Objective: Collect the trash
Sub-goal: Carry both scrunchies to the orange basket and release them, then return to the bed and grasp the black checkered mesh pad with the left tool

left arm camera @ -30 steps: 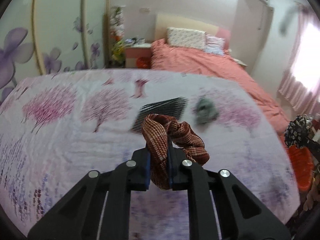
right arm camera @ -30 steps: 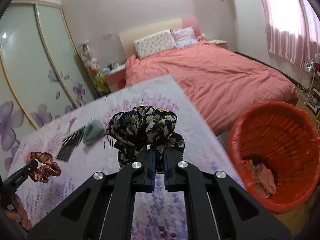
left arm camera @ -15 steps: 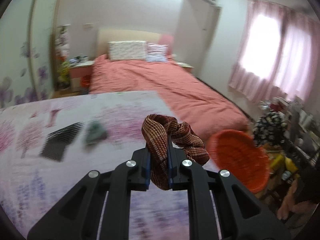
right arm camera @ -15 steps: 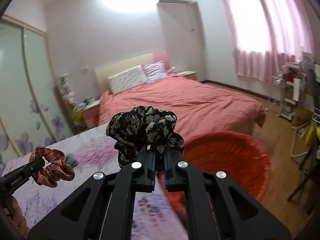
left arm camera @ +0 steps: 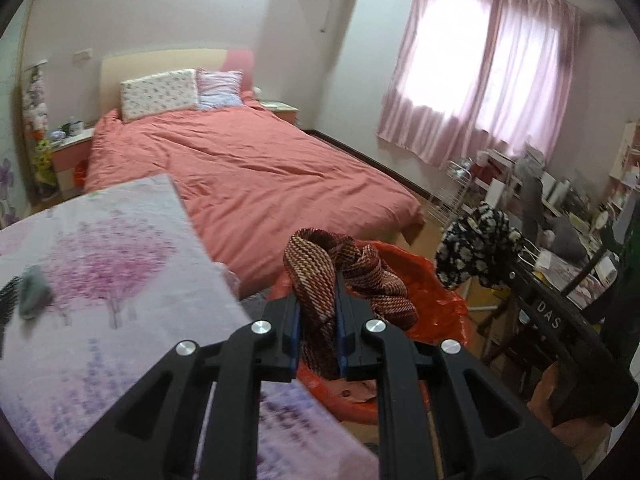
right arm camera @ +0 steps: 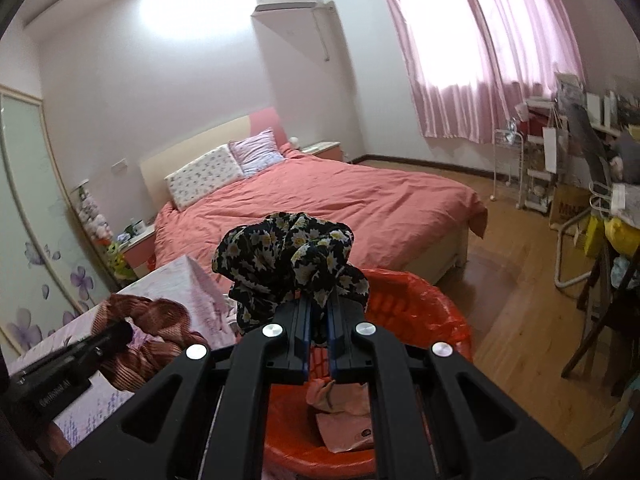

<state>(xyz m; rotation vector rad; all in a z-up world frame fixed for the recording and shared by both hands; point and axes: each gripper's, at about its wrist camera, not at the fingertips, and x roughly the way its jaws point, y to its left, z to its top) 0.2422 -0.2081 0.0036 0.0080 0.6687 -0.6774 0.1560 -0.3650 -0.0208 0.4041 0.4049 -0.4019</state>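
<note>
Red-brown striped scrunchie (left arm camera: 320, 268) is sitting between the pads of the left gripper (left arm camera: 316, 344), whose jaws are opening, over the orange basket (right arm camera: 420, 300); the right gripper (right arm camera: 318, 336) is pinching the black floral scrunchie (right arm camera: 288, 256) above the same basket, with the pink bed (right arm camera: 360, 204) lying beyond

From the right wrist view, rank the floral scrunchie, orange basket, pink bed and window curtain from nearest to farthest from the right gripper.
1. Floral scrunchie: pinched in the right gripper.
2. Orange basket: just below and ahead.
3. Pink bed: beyond the basket, centre.
4. Window curtain: far wall, upper right.
</note>
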